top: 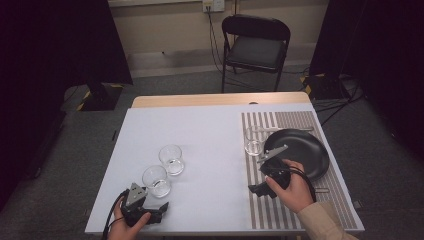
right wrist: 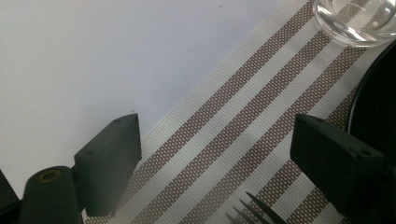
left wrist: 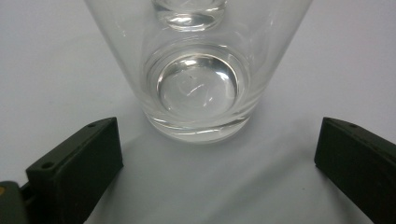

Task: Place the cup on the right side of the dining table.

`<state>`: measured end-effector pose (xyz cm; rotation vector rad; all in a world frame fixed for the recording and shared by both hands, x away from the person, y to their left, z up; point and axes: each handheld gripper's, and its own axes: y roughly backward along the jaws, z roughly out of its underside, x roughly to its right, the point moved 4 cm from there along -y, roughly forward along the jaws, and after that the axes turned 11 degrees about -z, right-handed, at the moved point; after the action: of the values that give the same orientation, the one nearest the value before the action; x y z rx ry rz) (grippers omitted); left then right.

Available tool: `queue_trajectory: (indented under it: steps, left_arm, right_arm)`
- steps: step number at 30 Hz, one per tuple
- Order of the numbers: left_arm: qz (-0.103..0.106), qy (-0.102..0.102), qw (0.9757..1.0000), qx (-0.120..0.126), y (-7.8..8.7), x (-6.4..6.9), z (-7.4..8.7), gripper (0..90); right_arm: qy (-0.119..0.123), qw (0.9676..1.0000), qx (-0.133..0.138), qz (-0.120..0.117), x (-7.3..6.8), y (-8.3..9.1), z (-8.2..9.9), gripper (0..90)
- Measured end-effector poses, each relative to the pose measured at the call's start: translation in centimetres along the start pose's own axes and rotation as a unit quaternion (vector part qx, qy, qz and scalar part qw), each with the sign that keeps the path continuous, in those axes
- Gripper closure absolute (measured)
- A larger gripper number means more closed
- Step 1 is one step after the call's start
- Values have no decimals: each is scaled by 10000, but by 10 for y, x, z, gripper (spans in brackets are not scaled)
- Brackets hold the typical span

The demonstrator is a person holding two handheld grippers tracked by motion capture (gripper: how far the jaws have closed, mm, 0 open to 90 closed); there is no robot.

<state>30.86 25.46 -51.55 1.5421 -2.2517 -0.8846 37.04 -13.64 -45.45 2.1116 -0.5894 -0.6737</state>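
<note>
At the counter's (top: 210, 130) near left, the left gripper (left wrist: 219, 154) stood wide open just short of the nearer glass (left wrist: 198, 70). It should have eased forward level until both jaws flanked the base, then closed gently. The right gripper (right wrist: 217, 154) hovered wide open over the striped placemat (right wrist: 243, 116).

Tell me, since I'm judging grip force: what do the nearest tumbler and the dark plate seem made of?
The nearest tumbler looks like clear glass: see-through walls, thick base, bright glints, so smooth and likely slippery. The dark plate is black with a soft sheen; glazed ceramic or plastic, I can't tell which.
</note>
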Motion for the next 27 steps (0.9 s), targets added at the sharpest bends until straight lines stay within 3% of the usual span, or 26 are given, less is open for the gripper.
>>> queue_trajectory:
  steps: [27]
  left_arm:
    - [-4, 3, 10000, 4, 0, 0, 0, 0]
  right_arm:
    - [1, 10000, 20, 12, 3, -7, 22, 158]
